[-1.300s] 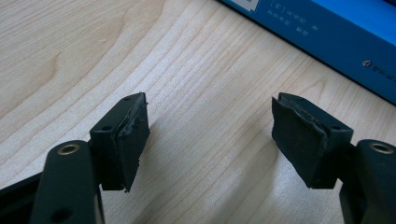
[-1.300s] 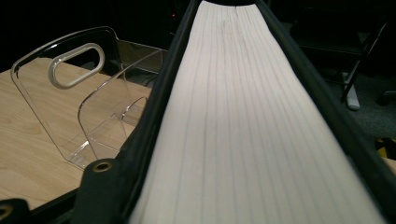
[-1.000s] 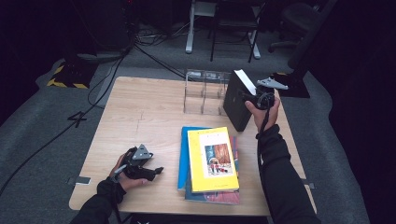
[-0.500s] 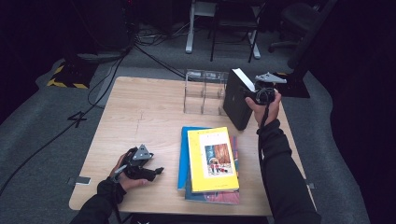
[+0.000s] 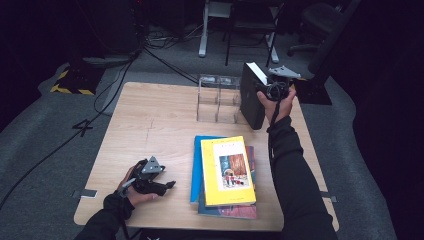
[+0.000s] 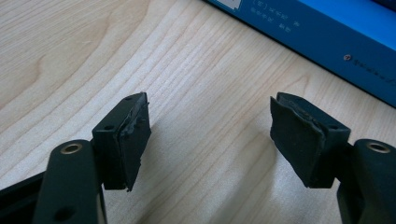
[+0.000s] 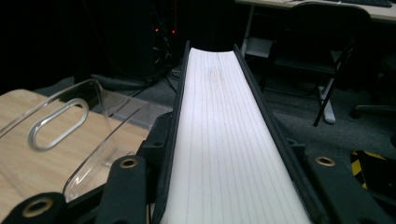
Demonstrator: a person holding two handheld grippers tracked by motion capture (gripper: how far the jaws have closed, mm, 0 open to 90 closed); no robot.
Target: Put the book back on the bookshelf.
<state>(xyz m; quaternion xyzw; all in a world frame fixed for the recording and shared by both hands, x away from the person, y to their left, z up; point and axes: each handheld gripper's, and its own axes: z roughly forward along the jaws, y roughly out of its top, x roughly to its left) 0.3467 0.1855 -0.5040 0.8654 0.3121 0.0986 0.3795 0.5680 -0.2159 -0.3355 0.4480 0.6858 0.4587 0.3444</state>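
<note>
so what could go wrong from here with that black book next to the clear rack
The thick black book is pinched only at its page edge by the right gripper, so it could swing or slip. It hangs right beside the clear acrylic rack, whose thin dividers it could knock, shoving the rack across the wooden table.

Black book (image 5: pixel 251 102), white page edge w/ fine grey lines (image 7: pixel 224 140), gripped by black right gripper (image 5: pixel 274 91) w/ grey plate. Left gripper (image 5: pixel 167 185) black, grey plate too. Book stack: yellow cover (image 5: pixel 228 172) w/ colour pic in middle, blue book (image 5: pixel 196 165) under, reddish multicolour one (image 5: pixel 235 211) at bottom. Rack (image 5: pixel 217 100) clear plastic. Table (image 5: pixel 150 130) light wood grain. Sleeves black.
</note>
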